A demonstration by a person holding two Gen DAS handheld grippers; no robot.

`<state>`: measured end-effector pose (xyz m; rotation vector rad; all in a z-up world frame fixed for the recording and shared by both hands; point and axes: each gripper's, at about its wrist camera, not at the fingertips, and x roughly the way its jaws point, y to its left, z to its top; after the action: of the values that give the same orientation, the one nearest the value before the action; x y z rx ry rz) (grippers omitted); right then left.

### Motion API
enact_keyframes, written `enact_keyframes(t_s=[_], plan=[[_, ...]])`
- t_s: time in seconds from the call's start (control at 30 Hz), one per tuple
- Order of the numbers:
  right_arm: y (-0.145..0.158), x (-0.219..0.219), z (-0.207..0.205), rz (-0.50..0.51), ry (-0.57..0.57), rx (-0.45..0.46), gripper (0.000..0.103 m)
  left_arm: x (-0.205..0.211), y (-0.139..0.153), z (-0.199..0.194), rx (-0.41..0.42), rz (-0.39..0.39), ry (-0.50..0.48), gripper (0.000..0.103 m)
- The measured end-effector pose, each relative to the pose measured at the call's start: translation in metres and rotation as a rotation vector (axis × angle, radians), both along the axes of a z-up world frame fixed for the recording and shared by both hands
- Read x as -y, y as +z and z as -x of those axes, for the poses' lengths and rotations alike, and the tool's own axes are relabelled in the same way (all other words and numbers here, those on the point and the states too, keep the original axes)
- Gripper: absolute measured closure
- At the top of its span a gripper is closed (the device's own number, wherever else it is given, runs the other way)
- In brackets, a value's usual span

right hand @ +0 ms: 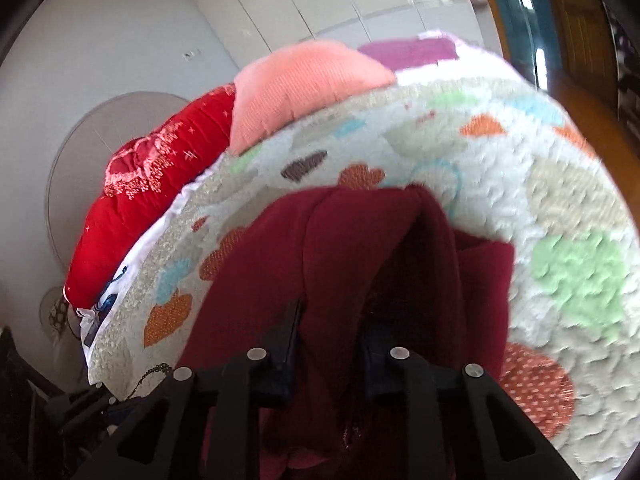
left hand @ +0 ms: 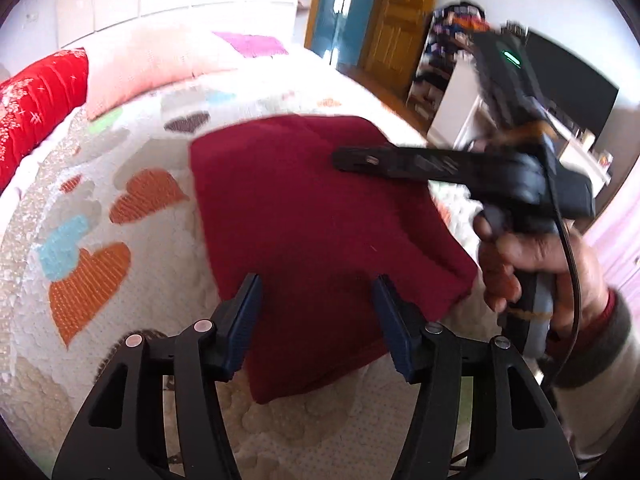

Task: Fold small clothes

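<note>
Blue-padded fingers (left hand: 248, 312) of the left gripper (left hand: 318, 312) stand apart, empty, above the maroon garment (left hand: 304, 208) on the heart-patterned bed (left hand: 92, 208). From the right wrist, the right gripper (right hand: 330, 344) pinches a raised fold of that garment.

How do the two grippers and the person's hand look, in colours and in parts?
The left gripper has black slotted arms with silver rivets and blue ribbed pads. The right gripper is black too, with a green light on top, a black cable and a grey handle. The right hand is bare; its sleeve is grey with a dark red edge.
</note>
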<state>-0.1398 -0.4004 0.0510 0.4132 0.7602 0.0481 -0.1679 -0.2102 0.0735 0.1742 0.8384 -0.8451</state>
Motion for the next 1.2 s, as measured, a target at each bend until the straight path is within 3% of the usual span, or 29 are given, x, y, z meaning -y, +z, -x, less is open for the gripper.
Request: enact_keyframes(t_s=[0.1,0.17,0.27,0.33,0.4,0.53,0.67,0.73,0.83,0.9,1.2], plan=[[0.027,-0.003,0.021,0.086,-0.004,0.067,0.081,-0.008,0.010,-0.007,0.011,0.053,0.026,0.046],[0.029,0.000,0.026,0.126,-0.017,0.051,0.081,-0.004,0.003,-0.014,-0.016,0.039,0.038,0.045],[0.003,0.013,0.018,0.161,-0.057,-0.042,0.081,0.007,-0.022,-0.024,-0.094,0.003,0.037,0.045],[-0.017,0.028,0.016,0.119,-0.090,-0.070,0.080,0.011,-0.031,-0.025,-0.125,-0.018,0.045,0.045],[-0.013,0.033,0.023,0.079,-0.105,-0.058,0.079,0.011,-0.025,-0.022,-0.106,-0.015,0.048,0.045],[0.018,0.023,0.041,0.151,-0.132,-0.030,0.072,0.011,-0.015,-0.026,-0.054,-0.012,0.080,0.045],[0.040,-0.010,0.058,0.162,-0.017,0.032,0.072,0.020,-0.018,-0.034,-0.055,-0.020,0.087,0.044],[0.034,-0.026,0.059,0.184,0.032,0.029,0.072,0.023,-0.018,-0.031,-0.036,-0.029,0.093,0.041],[0.005,-0.034,0.056,0.288,0.015,-0.056,0.076,0.025,-0.023,-0.029,-0.035,-0.039,0.086,0.038],[-0.003,-0.034,0.063,0.310,0.008,-0.037,0.078,0.026,-0.024,-0.026,-0.021,-0.047,0.086,0.038],[0.017,-0.031,0.082,0.239,-0.017,-0.025,0.076,0.023,-0.024,-0.025,-0.024,-0.055,0.109,0.037]])
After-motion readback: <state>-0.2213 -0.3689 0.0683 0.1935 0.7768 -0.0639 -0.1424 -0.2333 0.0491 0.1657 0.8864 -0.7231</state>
